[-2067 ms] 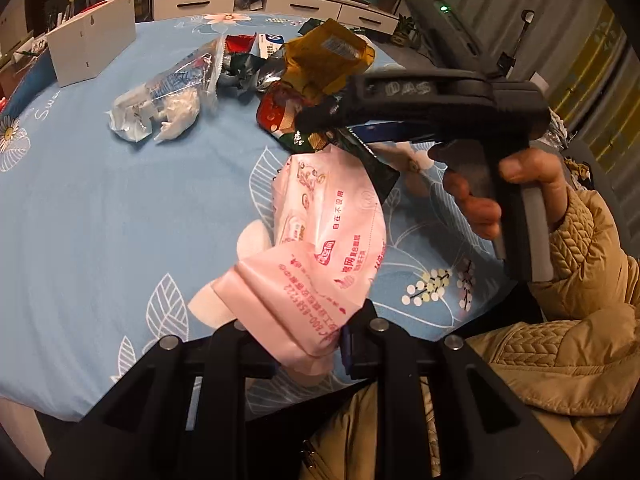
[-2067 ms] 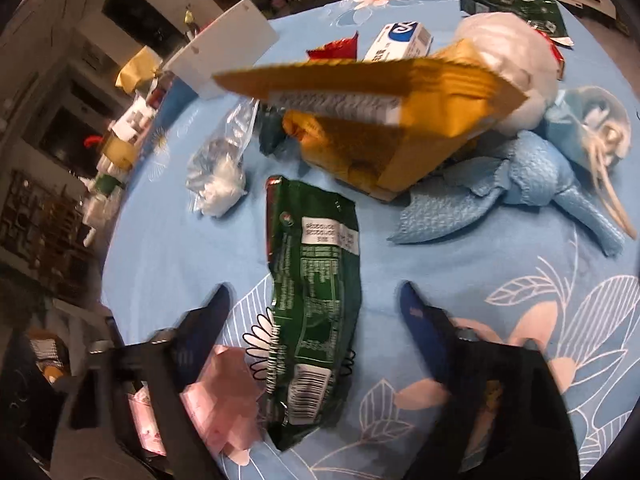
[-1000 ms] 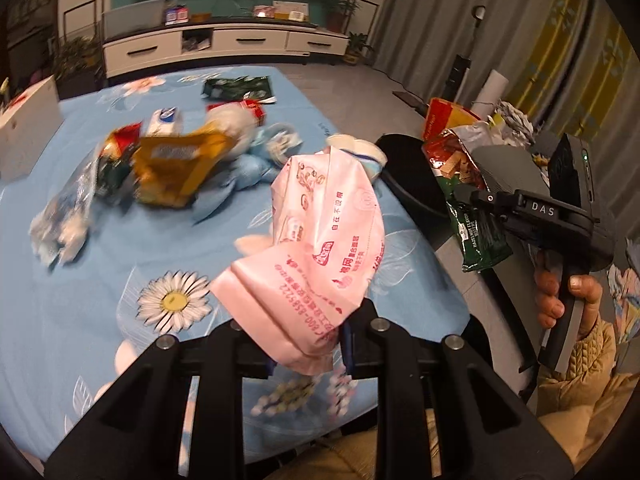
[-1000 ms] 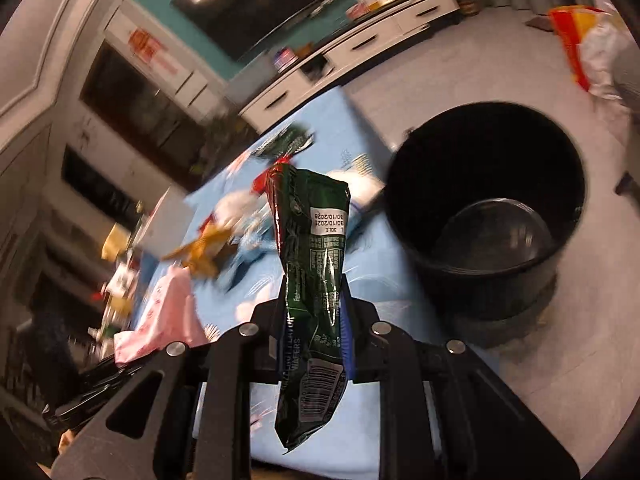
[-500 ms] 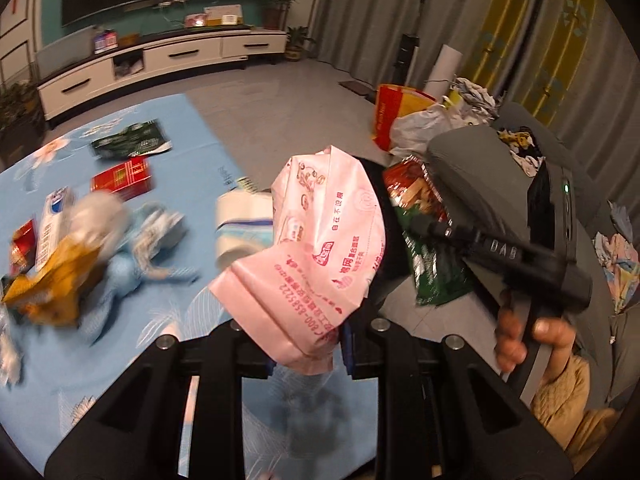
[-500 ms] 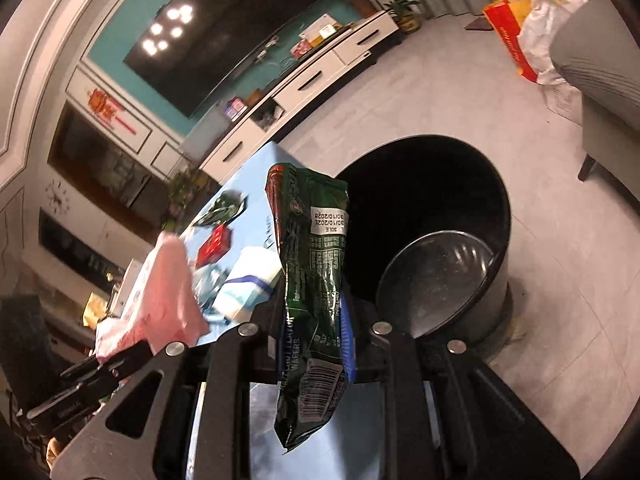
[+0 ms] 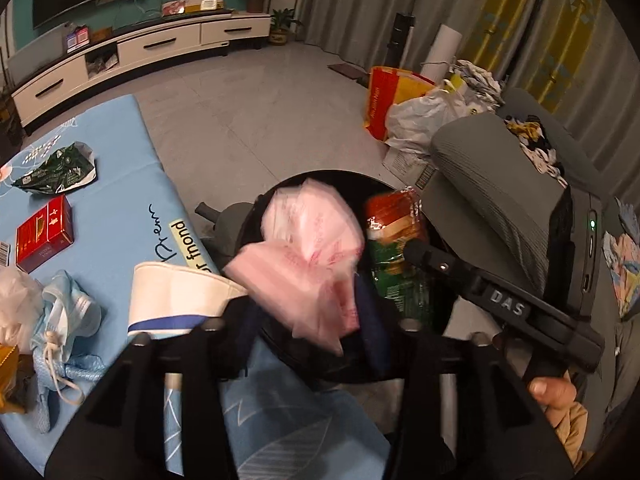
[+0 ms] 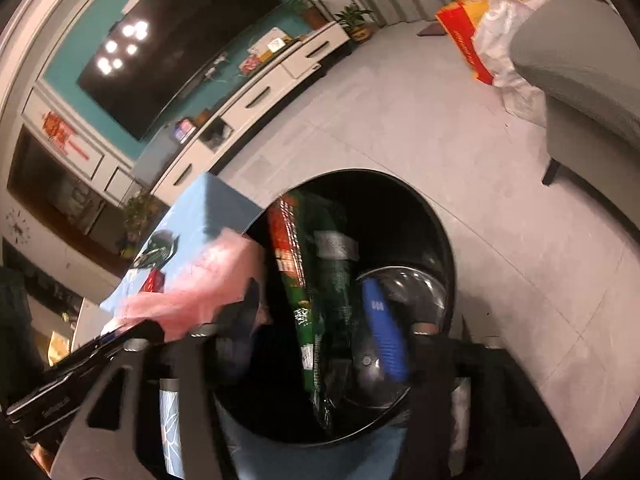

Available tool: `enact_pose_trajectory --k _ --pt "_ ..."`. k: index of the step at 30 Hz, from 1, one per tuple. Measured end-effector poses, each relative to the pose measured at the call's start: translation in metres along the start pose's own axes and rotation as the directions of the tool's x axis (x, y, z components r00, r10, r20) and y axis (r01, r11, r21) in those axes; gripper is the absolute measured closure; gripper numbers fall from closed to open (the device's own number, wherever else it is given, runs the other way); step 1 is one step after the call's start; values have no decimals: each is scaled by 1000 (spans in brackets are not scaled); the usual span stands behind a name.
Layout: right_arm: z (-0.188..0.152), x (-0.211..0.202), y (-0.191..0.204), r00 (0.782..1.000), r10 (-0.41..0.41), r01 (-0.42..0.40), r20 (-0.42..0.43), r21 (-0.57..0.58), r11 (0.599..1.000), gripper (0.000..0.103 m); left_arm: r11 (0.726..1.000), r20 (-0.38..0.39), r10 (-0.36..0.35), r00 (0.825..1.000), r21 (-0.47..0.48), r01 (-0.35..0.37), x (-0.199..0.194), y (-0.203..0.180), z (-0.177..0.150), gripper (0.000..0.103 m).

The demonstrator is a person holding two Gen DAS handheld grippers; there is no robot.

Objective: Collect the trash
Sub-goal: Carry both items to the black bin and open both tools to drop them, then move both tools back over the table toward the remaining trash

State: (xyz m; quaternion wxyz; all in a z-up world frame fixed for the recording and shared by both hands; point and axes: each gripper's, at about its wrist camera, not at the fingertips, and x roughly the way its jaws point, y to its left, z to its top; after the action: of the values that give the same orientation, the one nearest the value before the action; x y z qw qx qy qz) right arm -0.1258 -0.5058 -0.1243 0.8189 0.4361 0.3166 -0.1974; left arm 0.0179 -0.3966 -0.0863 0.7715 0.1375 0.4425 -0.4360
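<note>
Pink wrapper (image 7: 308,256) and green packet (image 8: 320,300) hang over the bin (image 8: 448,248) between 2 spread grippers, left (image 7: 308,320) and right (image 8: 316,336); we should hold above the rim until both drop inside.

Bin mouth (image 8: 436,232): we see the right half open.
Left half: we find pink wrapper (image 7: 308,256) and green packet (image 8: 320,292) blocking it.
Tabletop (image 7: 120,184) edge: abuts the bin.
Right claw (image 7: 416,248): crosses the rim.

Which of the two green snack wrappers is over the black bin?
The green wrapper with the red top, dropping into the black bin; the crumpled green one lies on the blue table.
</note>
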Motion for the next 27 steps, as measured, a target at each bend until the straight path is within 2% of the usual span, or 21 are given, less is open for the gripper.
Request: enact_pose_trajectory --k 3,6,11,14,17,21,24,27 --pt "-2 -5 -4 1000 11 -11 4 13 1000 41 1000 1 4 1000 -13 -4 -1 3 -4 45" --pt "-7 -12 -3 1000 28 -28 -2 21 999 41 1000 11 5 1000 -24 -5 -12 6 -13 37" --pt "-18 -31 7 999 45 -45 -16 -12 999 35 999 55 21 998 -45 -19 -54 15 -47 16" --pt "-25 -48 25 999 29 -28 13 -90 996 34 996 83 55 995 -71 -49 -86 29 -71 11" --pt "-34 -57 41 997 75 -76 -9 -121 990 29 987 119 113 987 -127 -98 -120 47 -94 4" --pt "-53 -55 68 994 87 -98 -64 -192 976 28 964 147 213 966 -190 -183 -160 72 -128 3" --pt "-69 -46 89 986 96 -125 -133 -232 965 27 946 126 234 964 -256 -196 -175 91 -150 3" --pt "-82 -38 105 976 105 -149 -189 -239 959 26 923 115 277 954 -310 -230 -187 108 -172 3"
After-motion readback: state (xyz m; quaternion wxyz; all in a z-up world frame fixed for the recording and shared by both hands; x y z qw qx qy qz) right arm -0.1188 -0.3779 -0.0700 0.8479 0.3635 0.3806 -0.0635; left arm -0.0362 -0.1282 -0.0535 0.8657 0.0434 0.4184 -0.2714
